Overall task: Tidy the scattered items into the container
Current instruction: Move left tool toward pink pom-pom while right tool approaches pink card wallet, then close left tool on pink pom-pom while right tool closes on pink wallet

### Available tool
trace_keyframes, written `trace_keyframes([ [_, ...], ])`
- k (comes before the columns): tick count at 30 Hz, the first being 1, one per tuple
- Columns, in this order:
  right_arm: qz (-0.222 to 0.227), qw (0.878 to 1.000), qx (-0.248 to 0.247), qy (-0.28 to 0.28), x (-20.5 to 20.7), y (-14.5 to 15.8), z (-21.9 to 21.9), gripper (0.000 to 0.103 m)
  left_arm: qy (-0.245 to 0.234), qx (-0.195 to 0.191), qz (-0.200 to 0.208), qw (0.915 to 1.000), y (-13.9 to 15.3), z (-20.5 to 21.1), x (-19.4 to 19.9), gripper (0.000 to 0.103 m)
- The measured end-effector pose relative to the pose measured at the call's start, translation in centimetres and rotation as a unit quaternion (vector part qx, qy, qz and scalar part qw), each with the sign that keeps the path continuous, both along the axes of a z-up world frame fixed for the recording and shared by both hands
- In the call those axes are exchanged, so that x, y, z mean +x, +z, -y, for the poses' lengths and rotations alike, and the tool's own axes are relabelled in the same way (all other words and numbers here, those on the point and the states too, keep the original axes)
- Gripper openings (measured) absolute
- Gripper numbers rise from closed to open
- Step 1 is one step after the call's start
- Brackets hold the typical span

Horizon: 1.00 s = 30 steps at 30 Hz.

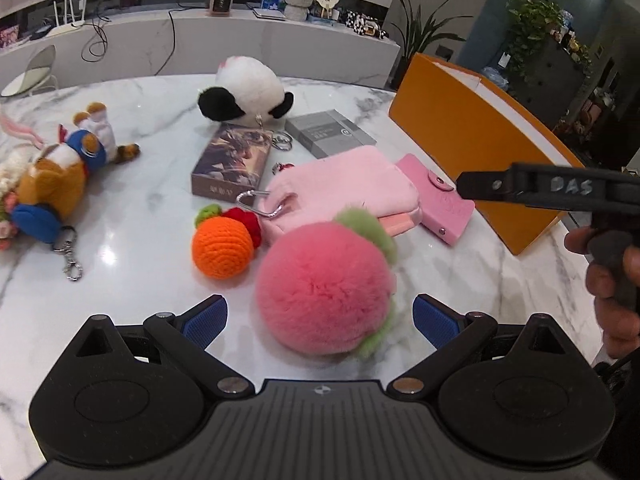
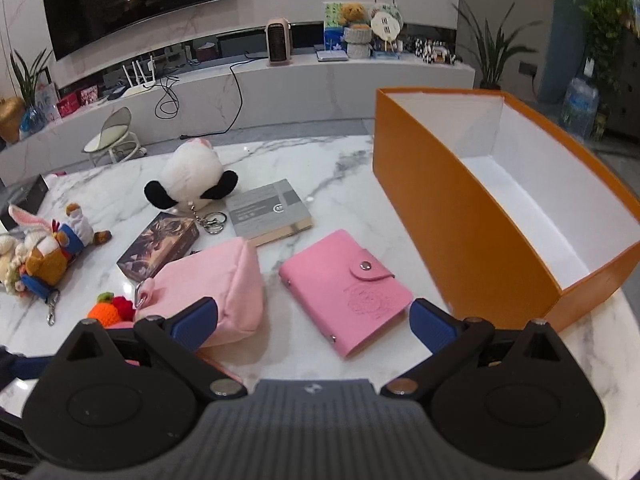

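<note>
Nothing has gone in yet, as far as I can judge: the orange box shows only its bare white inside, though its near end is hidden. The peach plush, crochet orange, pink pouch, pink wallet, panda, grey book, dark card box and bear keychain all lie on the marble table. The left gripper is spread wide with the peach plush between its fingers, ungripped, and the right gripper hangs released over the wallet just beside the box, so the whole tidying is left.
</note>
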State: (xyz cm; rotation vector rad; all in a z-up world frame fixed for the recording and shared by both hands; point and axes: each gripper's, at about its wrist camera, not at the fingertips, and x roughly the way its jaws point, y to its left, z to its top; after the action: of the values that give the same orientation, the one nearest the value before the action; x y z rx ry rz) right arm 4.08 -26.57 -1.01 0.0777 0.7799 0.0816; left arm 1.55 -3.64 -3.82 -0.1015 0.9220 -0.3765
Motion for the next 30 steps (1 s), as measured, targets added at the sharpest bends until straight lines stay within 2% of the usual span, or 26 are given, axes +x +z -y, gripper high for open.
trace_keyframes([
  [3, -0.014, 1.000, 0.006, 0.009, 0.6, -0.7, 0.8, 0.103, -0.004, 0.003, -0.007, 1.0000, -0.7, 0.4, 0.5, 0.103],
  [9, -0.046, 0.996, -0.049, 0.057, 1.6, -2.3, 0.1, 0.102, -0.022, -0.001, -0.017, 0.9996, -1.8, 1.1, 1.0, 0.103],
  [15, -0.026, 0.990, -0.075, 0.116, 1.5, -2.6, -1.2, 0.101, -0.034, 0.012, -0.012, 0.9993, -2.3, 1.7, 1.3, 0.103],
  [18, -0.017, 0.989, -0.081, 0.122, 1.7, -2.6, -0.9, 0.102, -0.030, 0.019, -0.018, 0.9992, -2.6, 1.6, 1.7, 0.103],
  [22, 0.020, 0.992, -0.059, 0.106, 2.1, -2.1, 0.1, 0.102, -0.023, 0.024, -0.019, 0.9993, -2.8, 1.3, 2.2, 0.103],
  [24, 0.018, 0.991, -0.054, 0.117, 2.6, -2.0, 0.1, 0.102, -0.024, 0.021, -0.017, 0.9994, -2.7, 1.1, 2.4, 0.103],
  [27, 0.024, 0.986, -0.090, 0.141, 3.3, -1.9, -0.9, 0.102, -0.026, 0.014, -0.015, 0.9995, -2.7, 1.1, 2.5, 0.103],
  [30, 0.038, 0.973, -0.167, 0.153, 3.9, -2.1, -2.3, 0.102, -0.026, 0.008, -0.015, 0.9995, -2.6, 1.0, 2.6, 0.103],
])
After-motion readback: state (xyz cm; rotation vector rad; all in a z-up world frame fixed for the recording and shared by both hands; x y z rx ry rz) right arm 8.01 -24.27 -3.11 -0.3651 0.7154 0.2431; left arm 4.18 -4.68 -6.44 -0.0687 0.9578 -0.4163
